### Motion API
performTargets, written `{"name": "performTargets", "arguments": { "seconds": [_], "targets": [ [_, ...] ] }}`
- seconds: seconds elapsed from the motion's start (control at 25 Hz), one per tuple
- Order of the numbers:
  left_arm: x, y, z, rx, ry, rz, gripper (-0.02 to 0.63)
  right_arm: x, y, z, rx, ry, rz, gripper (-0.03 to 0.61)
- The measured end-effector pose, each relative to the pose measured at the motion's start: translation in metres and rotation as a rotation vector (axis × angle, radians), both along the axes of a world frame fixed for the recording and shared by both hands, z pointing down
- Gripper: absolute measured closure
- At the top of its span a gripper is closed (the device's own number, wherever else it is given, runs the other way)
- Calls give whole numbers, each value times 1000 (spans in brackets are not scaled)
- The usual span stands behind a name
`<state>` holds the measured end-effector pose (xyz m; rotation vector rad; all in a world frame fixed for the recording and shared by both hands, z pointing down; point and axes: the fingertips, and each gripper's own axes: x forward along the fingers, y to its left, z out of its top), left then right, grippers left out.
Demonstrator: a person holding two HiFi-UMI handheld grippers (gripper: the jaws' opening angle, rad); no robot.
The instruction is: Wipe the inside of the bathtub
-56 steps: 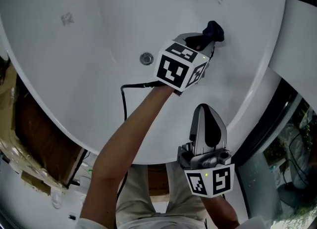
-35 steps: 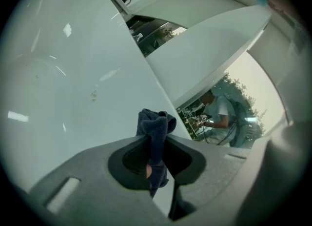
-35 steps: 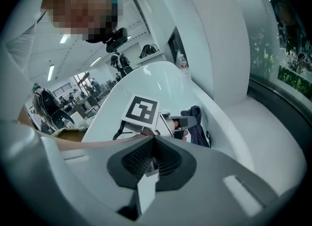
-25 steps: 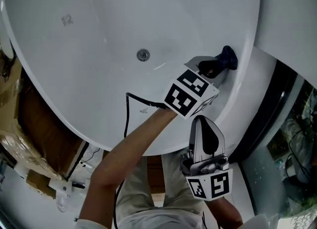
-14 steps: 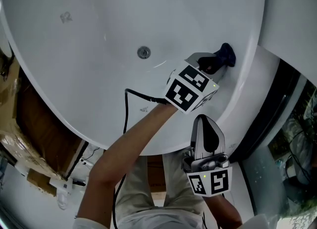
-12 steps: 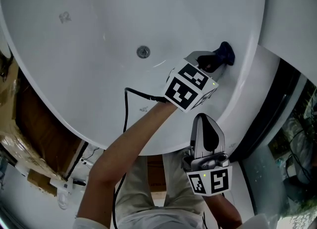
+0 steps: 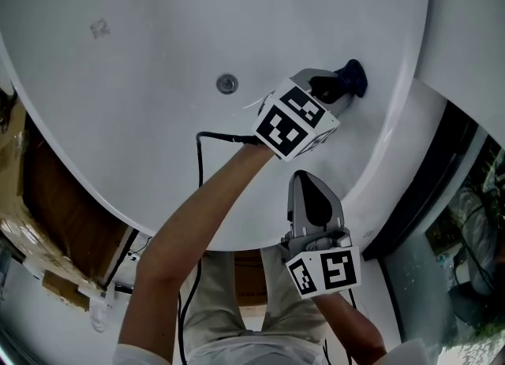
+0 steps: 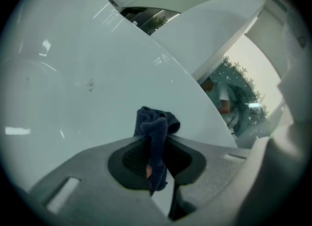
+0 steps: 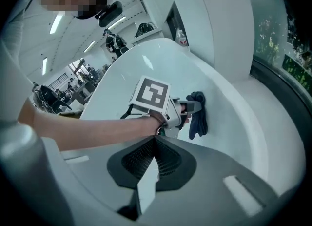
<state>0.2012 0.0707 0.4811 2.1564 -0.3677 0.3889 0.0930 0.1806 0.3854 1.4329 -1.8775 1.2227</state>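
- Left gripper view: clamping narrowly on a dark blue cloth (image 8: 155,127), bunched and crumpled, poking up past the tips of the left gripper (image 8: 156,147).
- Pressing that cloth against the white bathtub (image 7: 158,32) inner wall, inside the basin, right of the drain (image 7: 227,83).
- Holding nothing in the right gripper (image 9: 155,154), jaws closed together, hovering above the tub's near rim.

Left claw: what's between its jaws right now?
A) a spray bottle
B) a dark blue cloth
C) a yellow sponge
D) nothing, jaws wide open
B: in the left gripper view, the left claw is pinched on a dark blue cloth that bunches up past its tips, with the white bathtub wall behind it.
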Motion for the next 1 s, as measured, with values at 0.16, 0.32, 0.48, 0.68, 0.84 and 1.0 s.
{"name": "performTargets", "arguments": {
  "seconds": [0.16,0.32,0.48,0.68,0.84,1.0],
  "targets": [
    [-1,-1,6,32,18,36,555,-12,8,25,-43,-25,-21,572],
    [-1,-1,7,60,75,77,557,-22,15,47,-88,-55,-45,572],
    [0,0,9,82,96,131,555,-34,24,71,-175,-134,-95,572],
    [-1,-2,19,97,73,175,555,-52,31,86,-234,-200,-187,572],
    [-4,-5,37,81,18,151,555,-62,31,95,-247,-207,-216,572],
    [-5,-6,49,58,11,124,555,-74,32,105,-276,-240,-246,572]
  ]
}}
